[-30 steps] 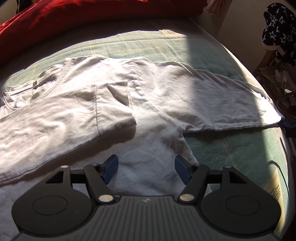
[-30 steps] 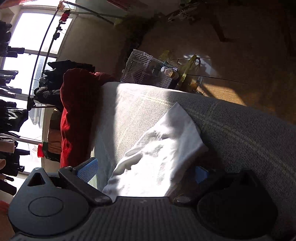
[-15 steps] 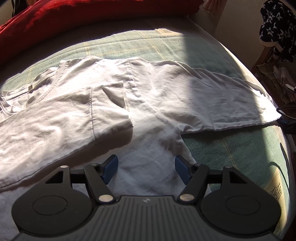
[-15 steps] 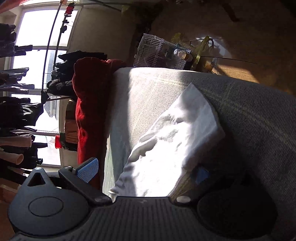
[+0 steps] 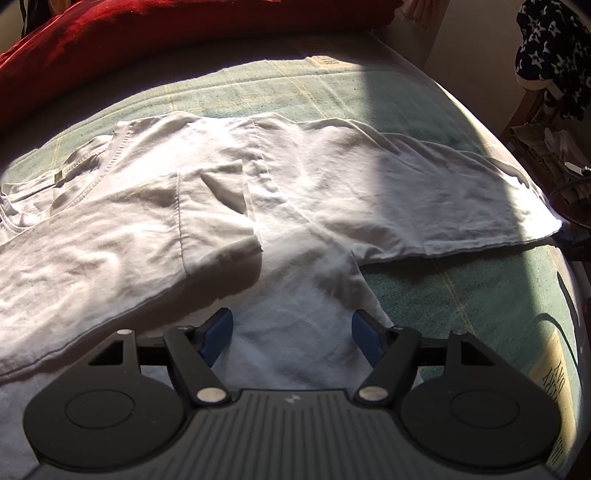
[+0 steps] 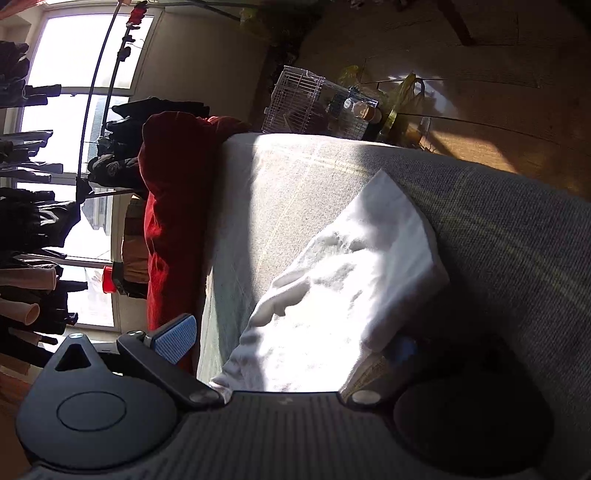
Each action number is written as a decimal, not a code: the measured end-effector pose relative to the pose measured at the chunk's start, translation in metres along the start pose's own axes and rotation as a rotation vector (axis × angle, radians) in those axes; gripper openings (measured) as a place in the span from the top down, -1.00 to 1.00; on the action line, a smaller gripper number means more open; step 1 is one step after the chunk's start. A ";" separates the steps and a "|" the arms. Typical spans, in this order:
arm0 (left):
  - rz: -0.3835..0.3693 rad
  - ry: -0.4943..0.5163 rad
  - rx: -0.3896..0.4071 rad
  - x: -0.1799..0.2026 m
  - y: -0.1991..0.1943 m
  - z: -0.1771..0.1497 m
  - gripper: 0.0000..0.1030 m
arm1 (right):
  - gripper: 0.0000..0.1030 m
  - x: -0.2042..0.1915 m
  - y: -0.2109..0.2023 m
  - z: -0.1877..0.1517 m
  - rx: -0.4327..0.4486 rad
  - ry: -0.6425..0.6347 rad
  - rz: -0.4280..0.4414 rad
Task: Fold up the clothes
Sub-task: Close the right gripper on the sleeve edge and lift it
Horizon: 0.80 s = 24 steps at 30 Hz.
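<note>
White cotton T-shirt lies spread flat on a bed covered with a green checked blanket. Collar is at the far left; one side of the garment is folded over the body, its hem edge ending near the middle. Right sleeve extends flat toward the right edge of the bed. Red duvet is bunched along the far side.

Left hand-held gripper hovers above the near part of the shirt. Its jaws are opening and stand wide; fabric lies below them, and the blue pads press on nothing.

Right hand-held gripper is positioned at the sleeve end, seen in the right wrist view. Jaws stand wide, with the white cloth lying between them. One blue pad is clear of the cloth; the other sits in shadow beneath the fabric edge, so contact cannot be determined. A wire cage stands on the floor beyond the bed.
</note>
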<state>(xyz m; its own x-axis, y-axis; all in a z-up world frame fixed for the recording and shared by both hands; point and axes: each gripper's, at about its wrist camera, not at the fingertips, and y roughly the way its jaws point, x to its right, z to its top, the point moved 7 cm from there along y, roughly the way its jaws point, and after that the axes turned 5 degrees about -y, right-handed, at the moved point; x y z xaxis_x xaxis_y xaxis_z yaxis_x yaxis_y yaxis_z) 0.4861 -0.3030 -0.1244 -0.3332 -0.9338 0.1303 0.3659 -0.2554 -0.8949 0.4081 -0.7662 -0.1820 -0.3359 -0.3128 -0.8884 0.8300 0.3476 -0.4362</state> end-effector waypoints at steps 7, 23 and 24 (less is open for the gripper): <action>0.005 0.001 0.003 0.001 0.000 0.000 -0.40 | -1.00 -0.003 0.003 0.000 -0.017 -0.023 -0.045; 0.006 0.006 0.005 0.002 0.000 -0.001 -0.44 | -0.47 0.016 -0.010 0.020 0.010 0.056 -0.024; 0.006 0.005 0.005 0.002 0.000 -0.001 -0.44 | -0.39 0.019 -0.011 0.020 0.010 0.062 -0.029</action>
<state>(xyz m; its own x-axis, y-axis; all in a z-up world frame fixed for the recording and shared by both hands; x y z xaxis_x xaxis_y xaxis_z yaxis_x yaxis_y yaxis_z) 0.4847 -0.3045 -0.1249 -0.3358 -0.9339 0.1228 0.3719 -0.2512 -0.8936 0.4020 -0.7934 -0.1910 -0.3864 -0.2668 -0.8829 0.8240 0.3302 -0.4604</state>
